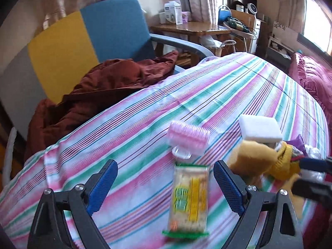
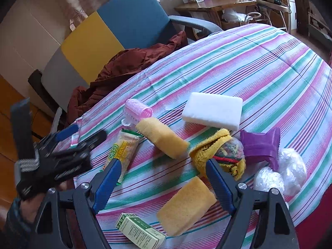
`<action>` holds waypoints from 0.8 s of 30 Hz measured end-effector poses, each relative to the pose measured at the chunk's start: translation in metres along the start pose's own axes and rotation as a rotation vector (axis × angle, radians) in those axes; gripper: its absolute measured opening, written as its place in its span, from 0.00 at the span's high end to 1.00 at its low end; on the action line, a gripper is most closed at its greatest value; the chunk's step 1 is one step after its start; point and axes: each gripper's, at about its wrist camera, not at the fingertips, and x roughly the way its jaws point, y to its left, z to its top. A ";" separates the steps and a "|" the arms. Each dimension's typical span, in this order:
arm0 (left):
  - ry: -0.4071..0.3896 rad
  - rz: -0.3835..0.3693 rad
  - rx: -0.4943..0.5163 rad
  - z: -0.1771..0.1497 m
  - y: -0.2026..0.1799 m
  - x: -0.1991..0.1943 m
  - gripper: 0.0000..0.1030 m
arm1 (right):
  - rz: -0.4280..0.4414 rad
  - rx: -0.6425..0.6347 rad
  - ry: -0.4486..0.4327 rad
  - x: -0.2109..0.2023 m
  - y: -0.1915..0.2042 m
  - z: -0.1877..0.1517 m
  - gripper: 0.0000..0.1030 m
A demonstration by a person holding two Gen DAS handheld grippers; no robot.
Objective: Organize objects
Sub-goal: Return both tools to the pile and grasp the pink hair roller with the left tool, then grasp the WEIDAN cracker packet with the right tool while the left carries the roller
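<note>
On the striped pink-and-green bedspread (image 2: 259,62) lies a scatter of small things: a white rectangular foam block (image 2: 212,110), a pink ribbed hair roller (image 2: 137,112), two yellow sponges (image 2: 161,140) (image 2: 186,204), a yellow knitted cloth (image 2: 217,151), a purple foil pouch (image 2: 261,145) and a green-and-white carton (image 2: 141,231). The left gripper (image 1: 166,183) hangs wide open with nothing gripped — a cracker packet in clear wrap with green and yellow print (image 1: 189,202) lies on the bed between its blue pads, nearer the right one. The right gripper (image 2: 161,183) is also spread wide and empty, above the nearer sponge.
</note>
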 end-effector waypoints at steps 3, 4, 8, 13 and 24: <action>0.012 -0.005 0.047 0.013 -0.008 0.026 0.09 | 0.018 0.013 0.012 0.002 -0.003 0.000 0.18; 0.018 -0.017 0.062 0.016 -0.010 0.034 0.09 | 0.024 0.017 0.015 0.002 -0.004 0.001 0.18; 0.043 -0.035 0.131 0.025 -0.021 0.060 0.08 | 0.041 0.033 0.018 0.002 -0.006 0.002 0.18; 0.045 -0.053 0.184 0.036 -0.028 0.080 0.09 | 0.052 0.039 0.032 0.004 -0.008 0.003 0.18; 0.057 -0.099 0.013 0.016 -0.007 0.047 0.38 | 0.025 0.049 0.006 0.000 -0.011 0.003 0.18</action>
